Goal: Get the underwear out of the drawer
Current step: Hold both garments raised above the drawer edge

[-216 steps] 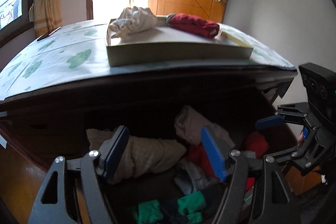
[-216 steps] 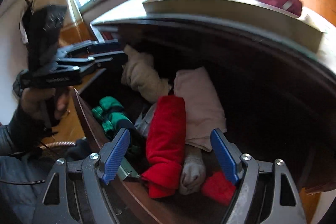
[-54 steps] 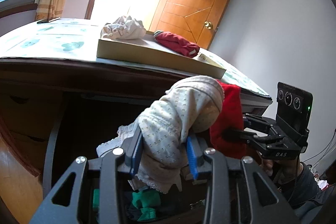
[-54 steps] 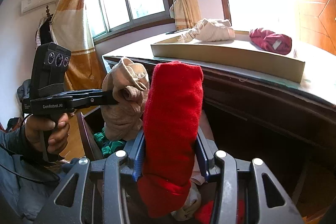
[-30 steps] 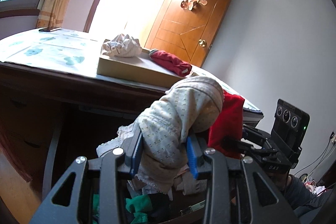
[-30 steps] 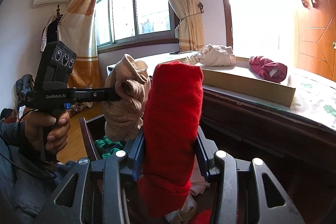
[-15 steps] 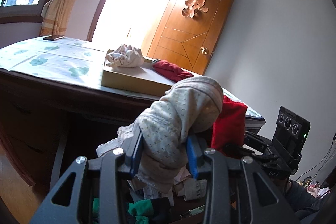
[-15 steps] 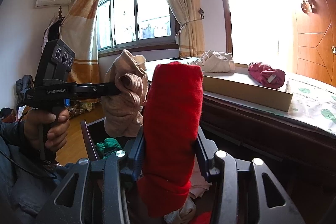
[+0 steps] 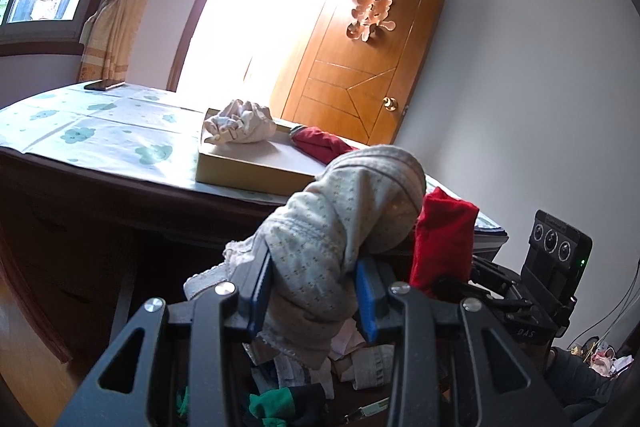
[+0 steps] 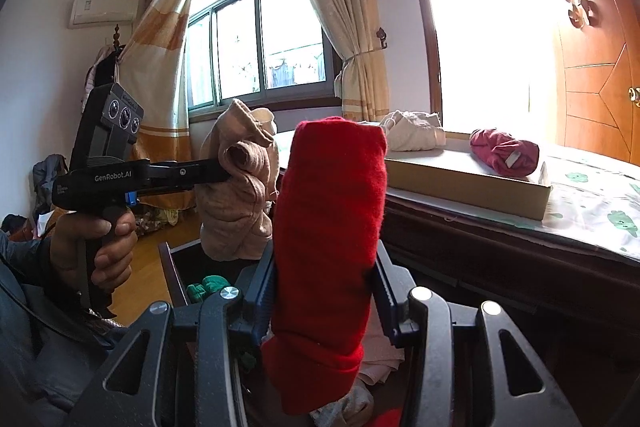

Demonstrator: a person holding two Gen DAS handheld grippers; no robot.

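My left gripper [image 9: 314,293] is shut on a rolled beige dotted underwear [image 9: 340,223] and holds it above the open drawer [image 9: 304,387]. My right gripper [image 10: 324,301] is shut on a rolled red underwear [image 10: 328,227], also held above the drawer [image 10: 176,267]. The red roll shows in the left wrist view [image 9: 444,243], and the beige roll in the right wrist view [image 10: 240,187]. Both rolls stand upright, side by side, a little below the dresser top.
A flat cardboard tray [image 9: 248,167] on the dresser top holds a cream garment [image 9: 240,123] and a dark red garment [image 9: 320,143]. The tray shows in the right wrist view [image 10: 464,179] too. The drawer holds several more clothes, among them green ones [image 9: 272,403]. A wooden door [image 9: 360,67] stands behind.
Both grippers have risen a little further with their rolls since a second ago. The dresser top now sits lower in both views. The grips have not changed.
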